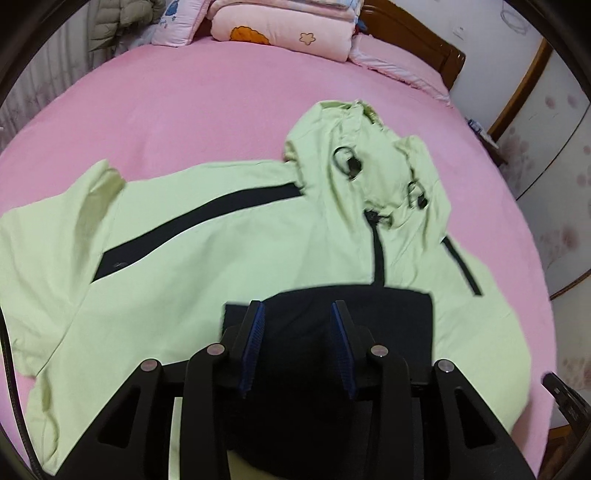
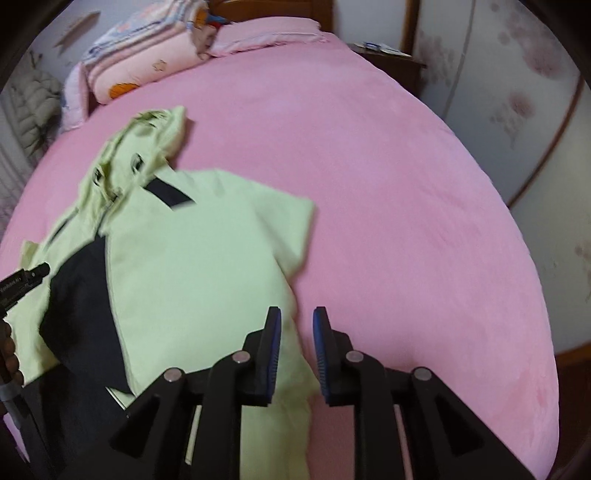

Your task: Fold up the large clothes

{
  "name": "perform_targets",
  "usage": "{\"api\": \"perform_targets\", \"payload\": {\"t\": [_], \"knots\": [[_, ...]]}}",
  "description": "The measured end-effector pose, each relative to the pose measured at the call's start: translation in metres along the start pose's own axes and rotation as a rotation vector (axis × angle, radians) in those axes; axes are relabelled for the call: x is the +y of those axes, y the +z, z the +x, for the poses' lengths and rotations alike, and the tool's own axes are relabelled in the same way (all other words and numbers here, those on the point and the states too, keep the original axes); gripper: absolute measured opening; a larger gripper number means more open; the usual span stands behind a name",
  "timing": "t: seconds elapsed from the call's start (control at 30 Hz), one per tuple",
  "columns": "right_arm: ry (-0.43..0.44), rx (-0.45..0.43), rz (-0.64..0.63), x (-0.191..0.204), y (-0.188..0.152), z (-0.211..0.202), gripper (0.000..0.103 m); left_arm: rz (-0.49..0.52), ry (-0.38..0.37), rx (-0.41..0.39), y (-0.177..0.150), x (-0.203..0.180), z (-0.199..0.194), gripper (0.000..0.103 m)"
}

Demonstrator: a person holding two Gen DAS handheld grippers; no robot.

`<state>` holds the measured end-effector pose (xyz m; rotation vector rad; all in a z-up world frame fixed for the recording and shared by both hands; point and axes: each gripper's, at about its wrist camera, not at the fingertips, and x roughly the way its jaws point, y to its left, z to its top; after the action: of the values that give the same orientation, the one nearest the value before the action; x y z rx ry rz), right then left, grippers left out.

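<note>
The green jacket (image 1: 229, 236) lies flat on the pink bed (image 1: 207, 110), hood at 12 o'clock. It looks soft and floppy; grab the hem. Both hand-held grippers, left (image 1: 298, 306) and right (image 2: 297, 314), are apart, holding nothing, I think.

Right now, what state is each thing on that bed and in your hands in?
Jacket: spread front up on the bed, zip closed, not yet folded small.
Hood: crumpled, lying flat above the collar.
Sleeve: folded in over the body.
Left gripper: open, over the dark panel, holding nothing.
Right gripper: open, at the jacket's edge, holding nothing.
Quilts: folded and stacked by the headboard.
Bed: covered by a smooth pink sheet.
</note>
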<state>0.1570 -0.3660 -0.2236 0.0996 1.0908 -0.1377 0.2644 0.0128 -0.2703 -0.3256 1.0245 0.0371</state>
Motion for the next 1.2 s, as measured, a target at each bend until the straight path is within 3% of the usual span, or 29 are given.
{"api": "perform_targets", "payload": {"t": [0.17,0.23,0.27,0.33,0.4,0.53,0.63,0.77,0.87,0.93,1.03,1.13,1.2], "knots": [[0.120,0.008,-0.074,0.019,0.032,0.030,0.017,0.079,-0.033,0.054,0.002,-0.028,0.034,0.036],[0.135,0.066,-0.119,0.025,0.036,0.056,0.017,0.107,0.009,0.096,-0.005,-0.037,0.055,0.036],[0.105,0.091,-0.145,0.026,0.036,0.070,0.012,0.113,0.040,0.126,-0.007,-0.037,0.068,0.034],[-0.039,0.110,-0.191,0.013,0.034,0.095,0.009,0.116,0.038,0.116,-0.009,-0.033,0.075,0.034],[-0.091,0.127,-0.122,-0.019,0.039,0.107,0.009,0.132,0.045,0.117,-0.007,-0.034,0.074,0.034],[-0.007,0.115,-0.033,-0.037,0.054,0.088,0.009,0.084,-0.006,0.084,0.004,-0.034,0.055,0.034],[0.110,0.100,-0.067,-0.009,0.061,0.075,0.009,0.067,-0.029,0.067,0.008,-0.039,0.050,0.034],[0.179,0.113,-0.120,0.036,0.063,0.089,0.009,0.082,-0.004,0.098,0.003,-0.049,0.065,0.034],[0.158,0.130,-0.143,0.059,0.064,0.111,0.009,0.106,0.037,0.092,0.001,-0.057,0.077,0.042],[0.095,0.106,-0.150,0.057,0.067,0.123,0.009,0.100,0.053,0.077,0.001,-0.056,0.080,0.047],[0.057,0.104,-0.093,0.032,0.071,0.126,0.002,0.096,0.057,0.086,0.003,-0.055,0.083,0.049],[0.003,0.116,-0.053,0.005,0.072,0.117,0.002,0.106,0.075,0.113,0.005,-0.054,0.075,0.051],[0.034,0.129,-0.016,-0.010,0.070,0.102,0.003,0.095,0.076,0.126,0.013,-0.049,0.063,0.057]]}}
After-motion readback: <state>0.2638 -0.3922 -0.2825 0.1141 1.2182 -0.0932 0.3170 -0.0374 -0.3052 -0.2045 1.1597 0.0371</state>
